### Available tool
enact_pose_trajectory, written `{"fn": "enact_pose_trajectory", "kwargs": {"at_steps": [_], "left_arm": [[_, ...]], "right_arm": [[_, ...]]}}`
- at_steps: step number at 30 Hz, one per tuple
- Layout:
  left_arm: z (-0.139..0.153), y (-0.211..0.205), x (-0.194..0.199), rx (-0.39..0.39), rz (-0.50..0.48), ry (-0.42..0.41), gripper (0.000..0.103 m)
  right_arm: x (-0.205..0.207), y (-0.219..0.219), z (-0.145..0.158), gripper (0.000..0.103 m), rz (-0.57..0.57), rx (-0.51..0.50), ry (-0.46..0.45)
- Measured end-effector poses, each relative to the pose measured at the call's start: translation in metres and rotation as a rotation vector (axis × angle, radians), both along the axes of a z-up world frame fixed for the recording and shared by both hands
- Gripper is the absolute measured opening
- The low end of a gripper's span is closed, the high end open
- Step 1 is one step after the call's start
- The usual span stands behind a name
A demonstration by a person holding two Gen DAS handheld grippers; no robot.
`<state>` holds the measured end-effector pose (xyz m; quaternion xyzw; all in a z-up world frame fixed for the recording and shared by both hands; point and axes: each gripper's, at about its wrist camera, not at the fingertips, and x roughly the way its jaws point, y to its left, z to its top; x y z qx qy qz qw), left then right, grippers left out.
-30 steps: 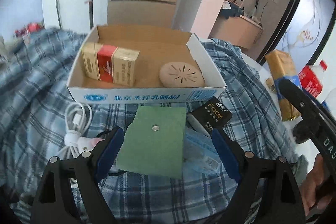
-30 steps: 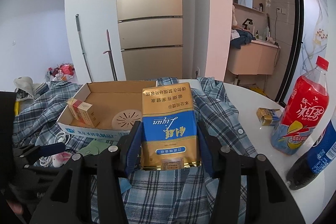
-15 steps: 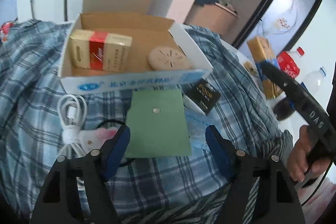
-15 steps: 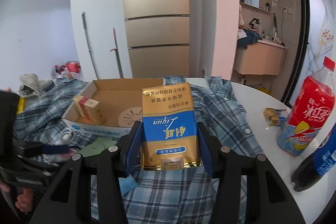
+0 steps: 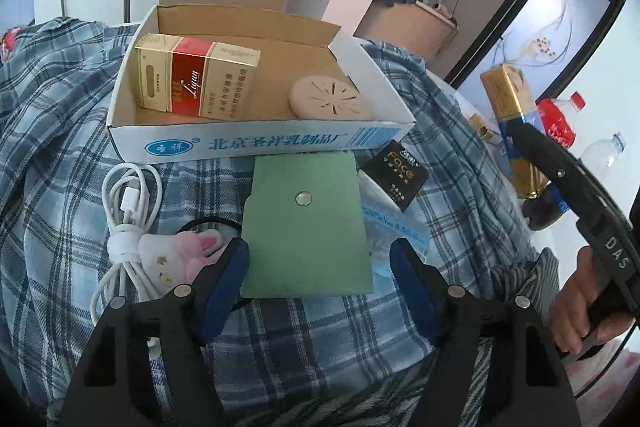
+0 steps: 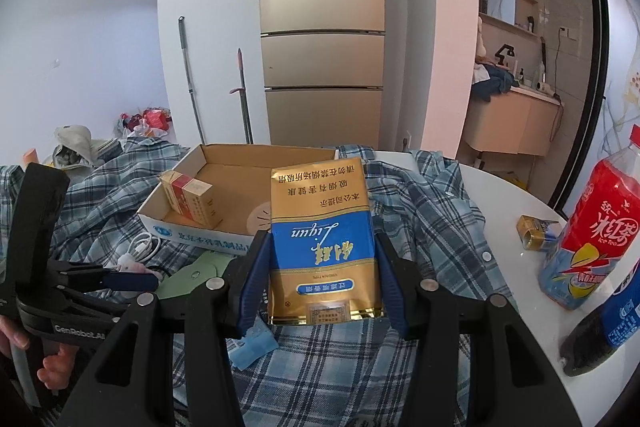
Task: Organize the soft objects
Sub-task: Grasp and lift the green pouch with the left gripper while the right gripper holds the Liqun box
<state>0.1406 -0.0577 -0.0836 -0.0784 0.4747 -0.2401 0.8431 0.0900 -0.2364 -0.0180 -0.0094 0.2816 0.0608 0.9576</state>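
The cardboard box (image 5: pixel 256 143) sat on the plaid shirt (image 5: pixel 52 155). The green pouch (image 5: pixel 306 223) lay just before it, long side pointing at the box, between the left gripper's (image 5: pixel 320 267) half-closed, not-touching jaws. The right gripper (image 6: pixel 324 279) squeezed a gold packet (image 6: pixel 322 239).

Cardboard box (image 5: pixel 256 143) ahead — bottles (image 6: pixel 588 239) crowding the right edge

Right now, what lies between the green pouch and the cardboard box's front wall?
Nothing: in the left wrist view the green pouch reaches right up to the cardboard box wall, on plaid cloth.
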Motion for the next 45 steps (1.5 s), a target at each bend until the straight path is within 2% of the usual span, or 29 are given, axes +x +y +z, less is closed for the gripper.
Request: {"fn": "enact_pose_trajectory", "kwargs": {"at_steps": [9,14,17,24,26,31,34,41,45], "left_arm": [[-0.006,-0.002,0.002,0.031,0.024,0.015,0.076],[-0.008,-0.012,0.001,0.085,0.013,0.012,0.084],[-0.012,-0.016,0.002,0.115,0.013,0.024,0.085],[-0.012,-0.012,0.001,0.092,0.015,0.025,0.085],[-0.011,-0.011,0.000,0.096,0.033,0.017,0.074],[-0.009,-0.009,-0.001,0.092,0.032,0.011,0.072],[-0.001,-0.010,-0.006,0.087,0.030,-0.035,0.072],[0.034,-0.016,-0.036,0.081,0.050,-0.288,0.071],[0.045,-0.015,-0.047,0.082,0.080,-0.371,0.071]], "right_arm": [[-0.003,0.005,-0.001,0.050,0.030,-0.008,0.004],[-0.004,0.008,-0.001,0.050,0.042,-0.015,0.004],[-0.005,0.010,-0.002,0.050,0.047,-0.018,0.001],[-0.007,0.012,-0.002,0.050,0.056,-0.027,-0.002],[-0.007,0.012,-0.002,0.050,0.056,-0.028,-0.005],[-0.009,0.011,0.000,0.050,0.056,-0.022,-0.017],[-0.011,0.011,0.002,0.050,0.056,-0.019,-0.032],[-0.016,0.012,0.006,0.050,0.049,-0.031,-0.076],[-0.018,0.014,0.008,0.050,0.055,-0.040,-0.100]]}}
